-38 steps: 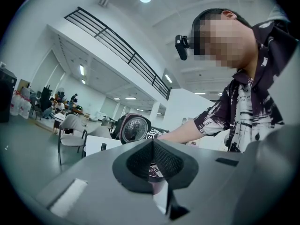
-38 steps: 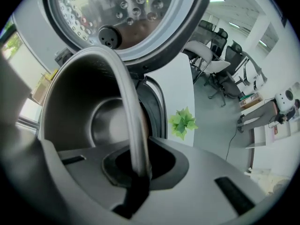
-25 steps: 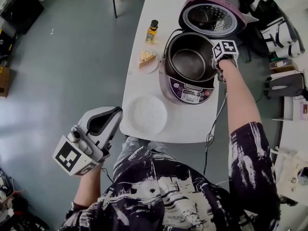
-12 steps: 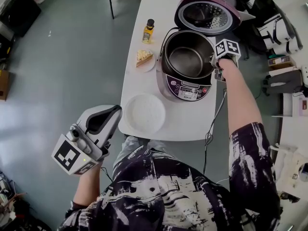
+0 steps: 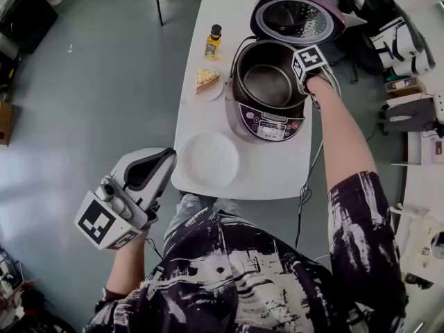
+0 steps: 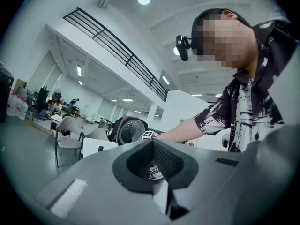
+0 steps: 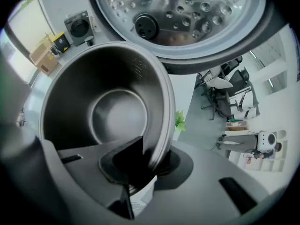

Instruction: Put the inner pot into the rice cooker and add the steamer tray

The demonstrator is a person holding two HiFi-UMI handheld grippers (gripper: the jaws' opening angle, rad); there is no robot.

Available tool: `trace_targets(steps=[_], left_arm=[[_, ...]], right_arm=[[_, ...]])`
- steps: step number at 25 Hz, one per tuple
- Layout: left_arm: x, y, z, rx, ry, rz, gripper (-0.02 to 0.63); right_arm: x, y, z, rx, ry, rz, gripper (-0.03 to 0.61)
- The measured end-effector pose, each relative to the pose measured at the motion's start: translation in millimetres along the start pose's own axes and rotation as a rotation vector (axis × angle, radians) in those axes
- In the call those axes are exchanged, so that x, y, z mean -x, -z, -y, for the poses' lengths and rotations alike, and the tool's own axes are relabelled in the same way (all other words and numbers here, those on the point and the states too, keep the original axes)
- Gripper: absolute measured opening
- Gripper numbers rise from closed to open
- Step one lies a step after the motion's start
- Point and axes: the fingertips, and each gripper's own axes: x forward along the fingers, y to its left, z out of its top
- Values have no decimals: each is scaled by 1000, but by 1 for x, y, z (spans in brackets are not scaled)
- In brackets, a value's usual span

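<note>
**At the cooker: right gripper on the pot rim, tray on the table**

Down by my left side, close to me, the left gripper (image 5: 164, 161) hangs in the air off the near edge of the table (image 5: 277, 179). It points level. Its two pads are pressed flat together and nothing is between them.

On the table, the nearest thing is the tray (image 5: 209, 159). It is white and round with small holes. It lies flat by the near left corner, just beside the cooker (image 5: 272, 125) and not touching either gripper.

Next comes the cooker, with its button panel facing me. The pot (image 5: 267, 82) sits down inside it. The pot is bare metal and I see only its shiny bottom.

My right arm reaches out over the table to the right side of the pot. The right gripper (image 7: 147, 159) points steeply down at the rim. Its jaws have just been closing, and the thin rim of the pot runs between them. They pinch it, one pad inside the pot and one outside.

Behind the pot, the lid (image 5: 298, 18) stands open, with its holey inner plate facing me.

Left of the cooker, a bit further off, a slice of cake (image 5: 207, 79) rests on a small plate (image 5: 217, 93). Past that stands a little yellow bottle (image 5: 213, 42) with a dark cap, upright.
</note>
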Motion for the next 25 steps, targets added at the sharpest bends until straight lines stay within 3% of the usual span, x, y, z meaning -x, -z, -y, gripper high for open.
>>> trace_targets(steps=[11,19,25], left_arm=[[5,0,-2,7,0,14,5],[2,1,-1,9,9,5,5],[-1,3,1,3,11,-12,5]], right_arm=[[13,1,-2,-80,-123,62,67],[11,2,-6,4,-102,78,83],[-17,10,-9,-45,-100,79,85]])
